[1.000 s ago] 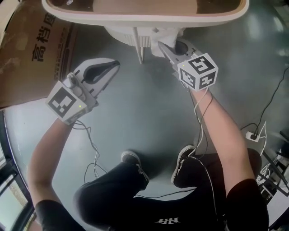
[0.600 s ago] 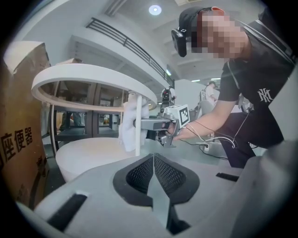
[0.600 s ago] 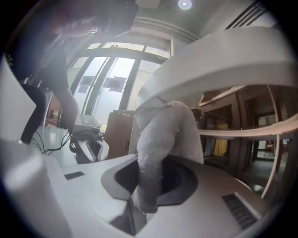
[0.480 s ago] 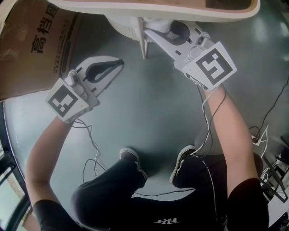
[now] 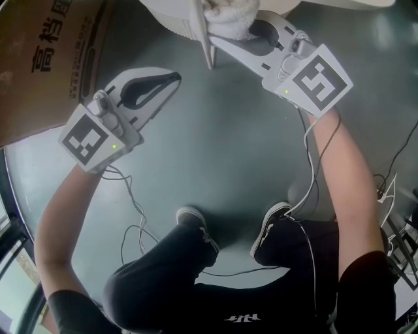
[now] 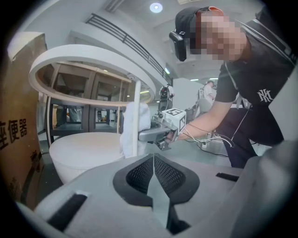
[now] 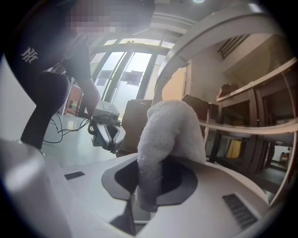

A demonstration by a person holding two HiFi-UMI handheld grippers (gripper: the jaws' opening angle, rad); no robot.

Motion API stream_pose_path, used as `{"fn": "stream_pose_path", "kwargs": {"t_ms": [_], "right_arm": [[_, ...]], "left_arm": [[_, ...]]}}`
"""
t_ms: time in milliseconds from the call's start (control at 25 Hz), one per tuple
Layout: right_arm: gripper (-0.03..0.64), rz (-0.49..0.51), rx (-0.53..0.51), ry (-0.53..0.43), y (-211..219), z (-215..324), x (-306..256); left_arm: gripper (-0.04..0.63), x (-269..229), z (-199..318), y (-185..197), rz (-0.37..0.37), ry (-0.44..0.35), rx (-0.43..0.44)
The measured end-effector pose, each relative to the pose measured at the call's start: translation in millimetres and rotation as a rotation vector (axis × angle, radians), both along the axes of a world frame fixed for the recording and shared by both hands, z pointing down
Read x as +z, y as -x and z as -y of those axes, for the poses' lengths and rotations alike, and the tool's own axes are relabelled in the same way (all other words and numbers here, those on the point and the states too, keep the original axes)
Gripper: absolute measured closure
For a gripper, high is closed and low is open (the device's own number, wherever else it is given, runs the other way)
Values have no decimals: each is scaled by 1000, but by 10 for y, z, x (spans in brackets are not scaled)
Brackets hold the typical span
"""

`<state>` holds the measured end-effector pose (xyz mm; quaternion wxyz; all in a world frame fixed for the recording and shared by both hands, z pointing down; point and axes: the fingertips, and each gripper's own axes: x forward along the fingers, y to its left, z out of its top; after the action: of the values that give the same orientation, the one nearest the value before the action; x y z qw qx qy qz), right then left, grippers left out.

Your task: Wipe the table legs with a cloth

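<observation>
Since the left gripper hangs over the bare floor with its jaws closed flat together on nothing, I record it as idle. It sits well short of the work.

Further out, the right gripper is clamped on a white terry cloth. The right gripper view shows a bunched fold of the cloth seated deep between the jaws, with the rest mounded above them.

Beyond that, the cloth lies against the thin white table leg. In the left gripper view it appears to touch the leg above the round white base.

Assessment: the cloth is light, soft and limp, and it will bunch or drag out under friction, so the deep hold on a thick fold is the correct one. The leg looks stiff but slender and smooth. I judge light side pressure along its length sufficient.

Farthest, a cardboard box stands to the left.
</observation>
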<state>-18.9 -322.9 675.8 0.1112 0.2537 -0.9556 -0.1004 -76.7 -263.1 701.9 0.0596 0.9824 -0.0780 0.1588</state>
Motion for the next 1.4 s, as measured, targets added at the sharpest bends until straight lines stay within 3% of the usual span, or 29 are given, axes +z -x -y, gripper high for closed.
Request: {"fn": "stream_pose_path", "kwargs": {"t_ms": [320, 680, 1040, 1400], "right_arm": [[543, 26, 80, 124, -87, -83, 761], [543, -29, 142, 202, -41, -53, 1599], [543, -17, 178, 222, -23, -63, 1824], [541, -208, 208, 404, -81, -60, 2414]], "left_arm": [[584, 313, -37, -103, 7, 26, 15], [584, 513, -78, -49, 4, 62, 28], [584, 548, -24, -44, 2, 65, 4], [584, 359, -43, -132, 3, 41, 21]]}}
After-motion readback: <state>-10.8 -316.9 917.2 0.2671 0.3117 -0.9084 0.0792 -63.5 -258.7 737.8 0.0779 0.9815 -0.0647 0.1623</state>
